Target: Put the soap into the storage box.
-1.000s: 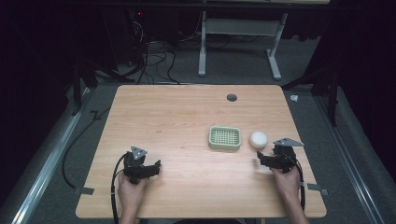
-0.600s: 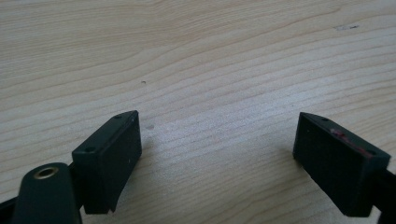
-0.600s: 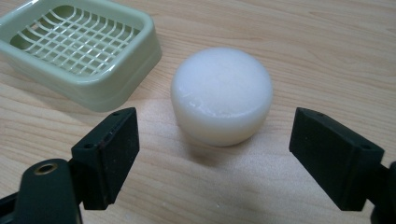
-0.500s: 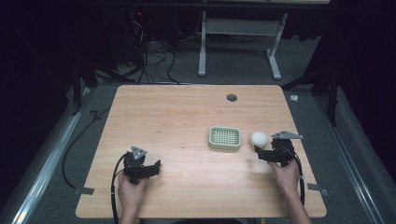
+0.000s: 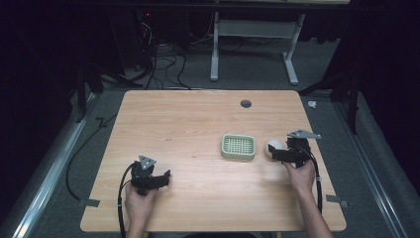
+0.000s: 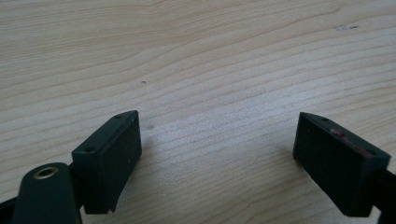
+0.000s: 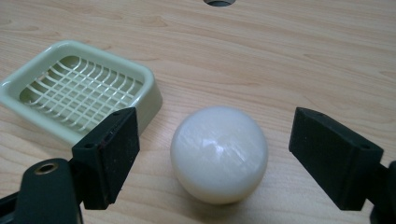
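Reaching for the white ball, right gripper has jaws wide apart around it, not touching. Ball sits on table at 3 o'clock of green soap dish. Risk: off-centre squeeze rolls it away. Left gripper idle, jaws apart.

Light: table evenly bright from overhead, surroundings nearly black.
Glare: soft sheen on ball.
Shadows: faint, short.
Focus: gripper views slightly soft; high view grainy.

Soap dish crowding ball on 1 side, bare table elsewhere
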Motion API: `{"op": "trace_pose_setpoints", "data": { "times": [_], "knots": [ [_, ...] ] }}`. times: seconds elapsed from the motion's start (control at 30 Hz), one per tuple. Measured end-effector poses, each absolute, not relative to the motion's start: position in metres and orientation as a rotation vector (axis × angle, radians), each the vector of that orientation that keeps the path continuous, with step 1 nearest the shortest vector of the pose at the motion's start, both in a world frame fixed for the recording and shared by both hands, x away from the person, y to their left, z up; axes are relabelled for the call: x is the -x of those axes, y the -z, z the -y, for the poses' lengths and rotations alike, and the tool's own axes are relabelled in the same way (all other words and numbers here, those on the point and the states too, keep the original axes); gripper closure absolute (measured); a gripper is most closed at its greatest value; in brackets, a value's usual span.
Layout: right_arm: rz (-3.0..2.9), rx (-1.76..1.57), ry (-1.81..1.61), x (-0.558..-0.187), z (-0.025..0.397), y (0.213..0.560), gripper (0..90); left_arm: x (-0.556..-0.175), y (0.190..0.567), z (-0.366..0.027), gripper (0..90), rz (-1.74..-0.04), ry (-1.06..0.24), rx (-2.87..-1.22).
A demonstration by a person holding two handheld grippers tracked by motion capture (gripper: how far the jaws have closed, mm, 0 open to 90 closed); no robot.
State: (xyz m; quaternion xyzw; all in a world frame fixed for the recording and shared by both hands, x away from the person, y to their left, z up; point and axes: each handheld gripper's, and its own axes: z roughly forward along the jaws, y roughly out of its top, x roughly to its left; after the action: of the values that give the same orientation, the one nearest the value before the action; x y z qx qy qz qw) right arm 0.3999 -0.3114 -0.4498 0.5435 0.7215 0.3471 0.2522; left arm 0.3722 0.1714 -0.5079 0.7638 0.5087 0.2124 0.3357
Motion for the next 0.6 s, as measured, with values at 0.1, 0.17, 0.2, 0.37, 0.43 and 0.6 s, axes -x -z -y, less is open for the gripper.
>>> {"op": "trace_pose_setpoints", "data": {
  "times": [0.1, 0.17, 0.2, 0.37, 0.43, 0.6],
  "knots": [
    [-1.981, -1.477, -0.935, -0.409, 0.308, 0.451, 16.5, -0.372, 0.508, -0.171, 16.0, -1.326, -0.554, -1.993],
    [-1.996, -1.478, -0.911, -0.414, 0.306, 0.453, 16.5, -0.372, 0.508, -0.171, 16.0, -1.326, -0.553, -1.996],
    [-1.996, -1.478, -0.911, -0.414, 0.306, 0.453, 16.5, -0.372, 0.508, -0.171, 16.0, -1.326, -0.553, -1.996],
    [-2.003, -1.497, -0.882, -0.424, 0.306, 0.458, 16.5, -0.372, 0.508, -0.172, 16.0, -1.326, -0.552, -1.995],
    [-2.006, -1.509, -0.875, -0.426, 0.306, 0.461, 16.5, -0.372, 0.508, -0.172, 16.0, -1.326, -0.552, -1.995],
    [-2.022, -1.531, -0.860, -0.430, 0.308, 0.467, 16.5, -0.372, 0.508, -0.172, 16.0, -1.326, -0.552, -1.995]
  ]
}}
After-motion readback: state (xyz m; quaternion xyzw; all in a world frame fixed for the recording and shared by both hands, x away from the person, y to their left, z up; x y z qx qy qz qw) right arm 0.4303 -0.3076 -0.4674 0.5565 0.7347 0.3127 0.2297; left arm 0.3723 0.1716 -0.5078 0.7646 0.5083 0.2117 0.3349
